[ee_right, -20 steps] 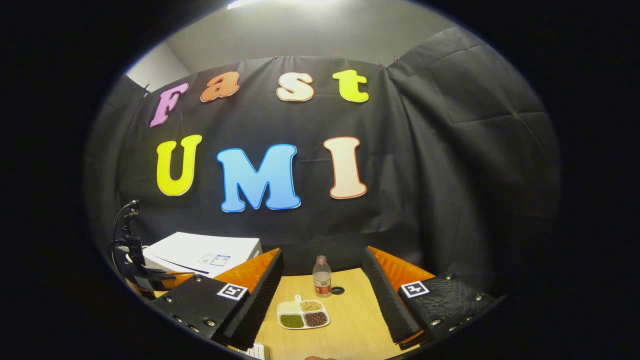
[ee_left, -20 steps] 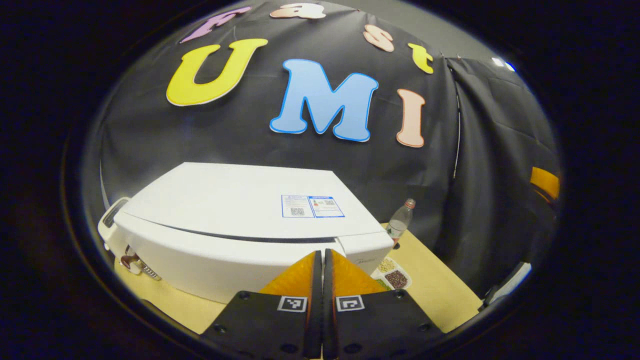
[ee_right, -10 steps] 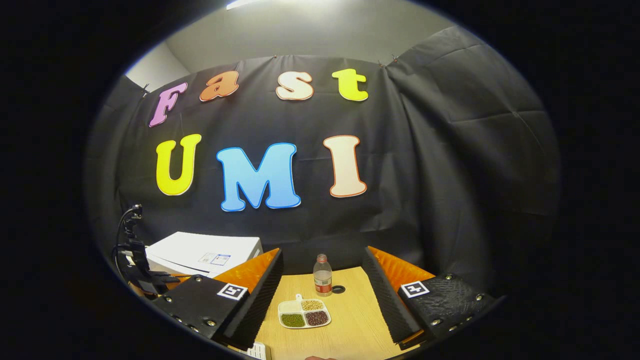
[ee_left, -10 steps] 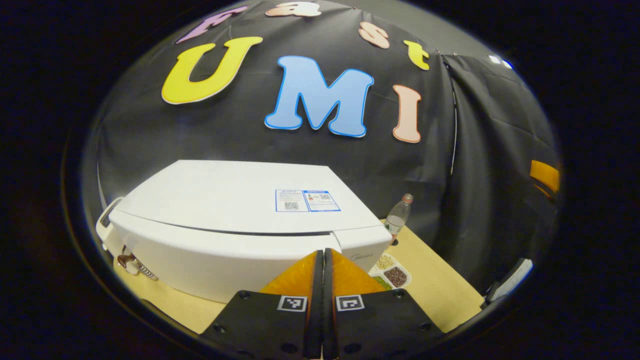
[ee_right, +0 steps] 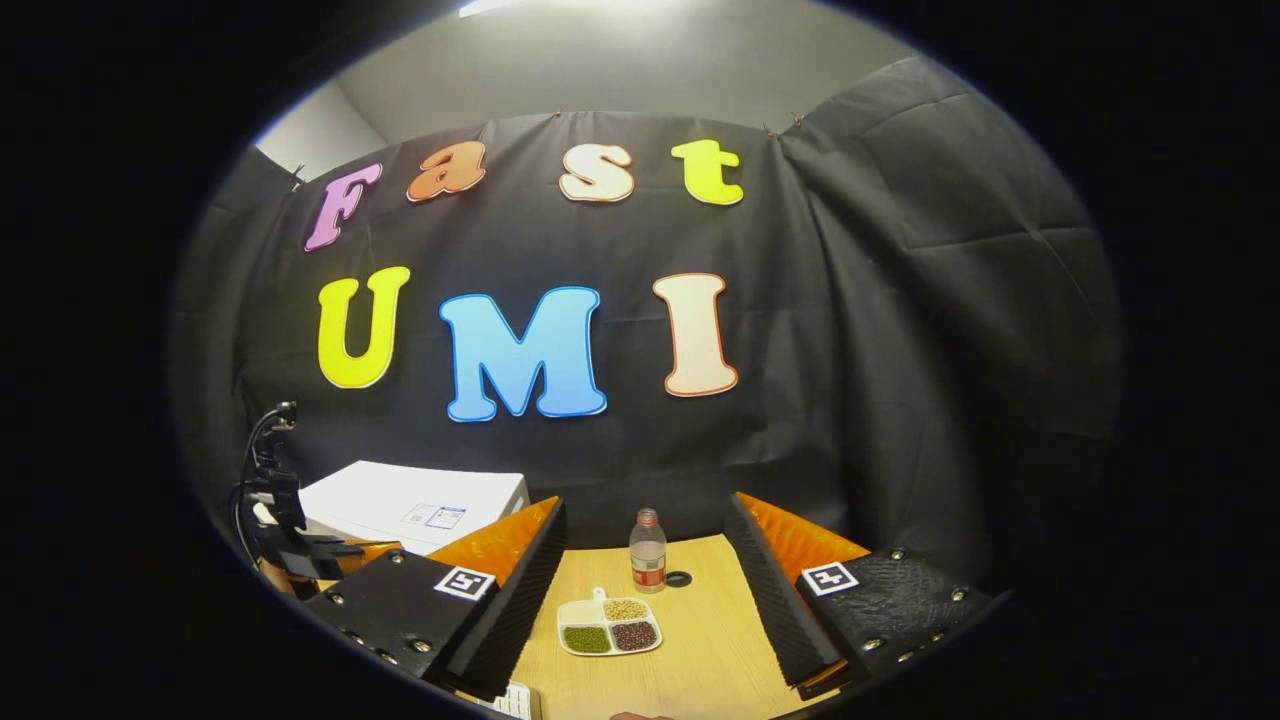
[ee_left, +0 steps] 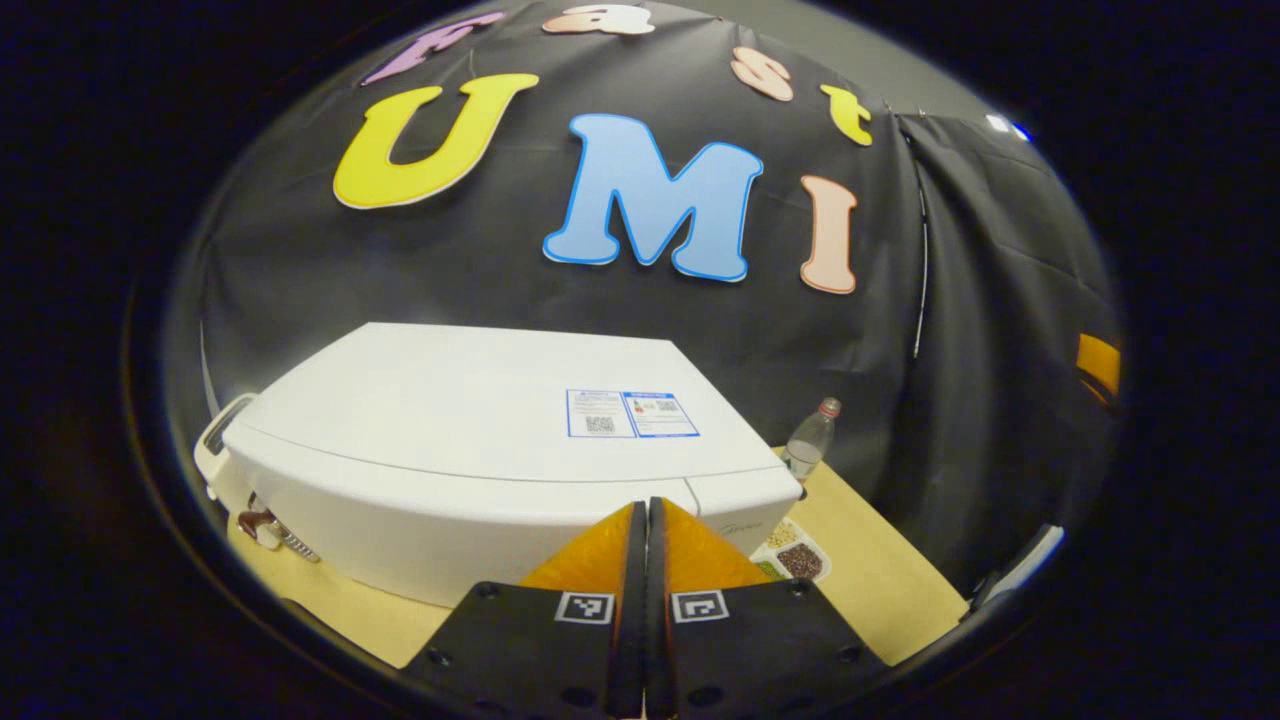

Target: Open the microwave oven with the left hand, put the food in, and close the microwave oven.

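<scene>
The white microwave (ee_left: 470, 420) stands on the wooden table, seen from above, with its door closed against the body. My left gripper (ee_left: 645, 508) is shut with nothing between its fingers, and hovers just in front of the microwave's upper right front corner. A white divided dish of beans (ee_right: 610, 628) lies on the table between the fingers of my right gripper (ee_right: 645, 503), which is open and well short of the dish. The dish (ee_left: 790, 556) also peeks out right of the microwave. In the right gripper view the left gripper (ee_right: 290, 545) is at the microwave (ee_right: 415, 500).
A small plastic bottle (ee_right: 648, 548) stands just behind the dish, with a dark ring (ee_right: 678, 579) beside it. The bottle (ee_left: 808, 448) sits near the back wall. A metallic object (ee_left: 270, 525) lies at the microwave's left front corner. Bare tabletop (ee_right: 700, 650) surrounds the dish.
The left gripper has shifted only slightly in front of the microwave and stays shut. The right gripper holds still and open; dish and bottle have not moved.
</scene>
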